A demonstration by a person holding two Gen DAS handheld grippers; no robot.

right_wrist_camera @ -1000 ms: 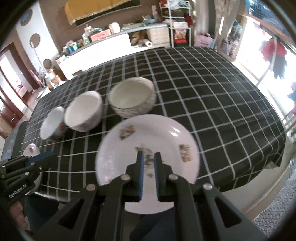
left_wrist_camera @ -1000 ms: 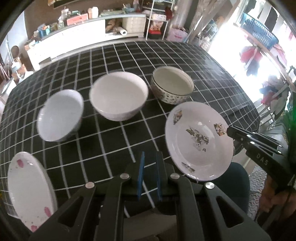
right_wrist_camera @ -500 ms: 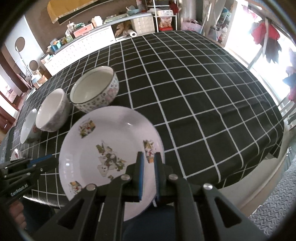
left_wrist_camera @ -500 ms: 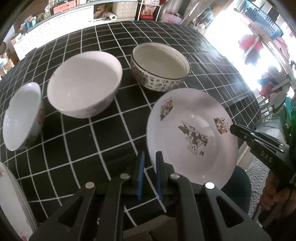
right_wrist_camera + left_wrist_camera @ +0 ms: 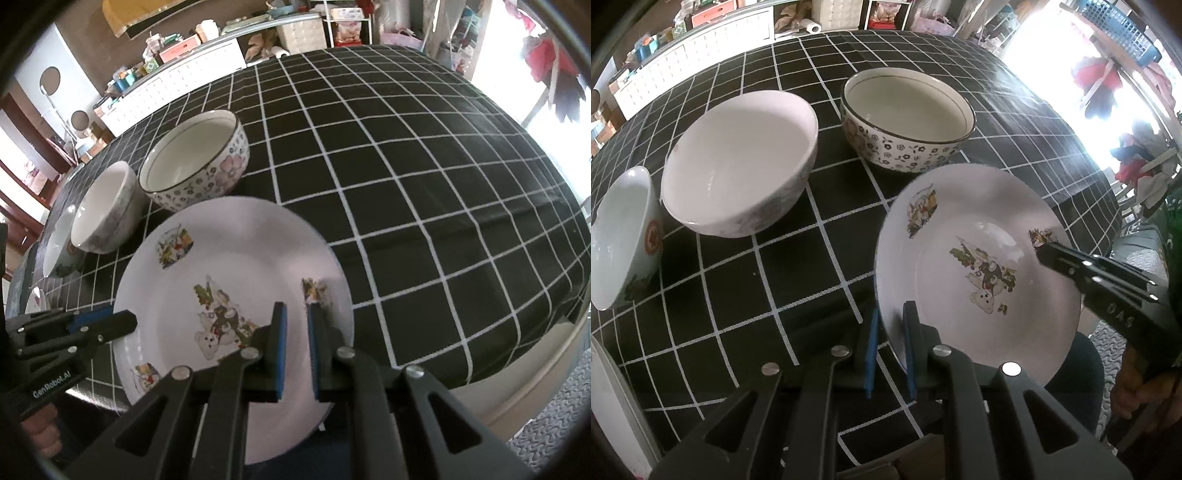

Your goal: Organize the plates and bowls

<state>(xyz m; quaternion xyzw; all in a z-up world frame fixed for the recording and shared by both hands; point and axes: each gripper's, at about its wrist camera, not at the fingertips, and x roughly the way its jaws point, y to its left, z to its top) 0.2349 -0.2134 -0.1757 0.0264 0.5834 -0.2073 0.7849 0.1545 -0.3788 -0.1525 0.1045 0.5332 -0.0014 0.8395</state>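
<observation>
Plate: the decorated plate (image 5: 236,280) sits at the near edge of the checked surface (image 5: 424,192), its near rim hanging out past the edge toward the person.
Left gripper: the left gripper (image 5: 889,347) is clamped on the plate's left rim, one blue pad on each face of it.
Right gripper: the right gripper (image 5: 293,347) is pinched together on the right rim, near the small printed motif.
Key relation: the two grips sit roughly opposite each other across the plate, so it is carried between both hands and neither is the nearer one; the plate tilts slightly, with its far rim low by the patterned bowl.
Bowls: the patterned bowl (image 5: 908,118) stands just beyond the plate's far rim, the plain white bowl (image 5: 738,162) to its left, and the small bowl with a red mark (image 5: 624,236) further left; all three stand apart from each other.
Second plate: the pink-speckled plate (image 5: 613,417) lies at the far left, only its edge in view.
Judgement: I'd say the plate is bound leftward for that other plate, so both hands would have to travel together and level, clear of the bowls.
Risk: an uneven pull could twist the rim out of one gripper.
</observation>
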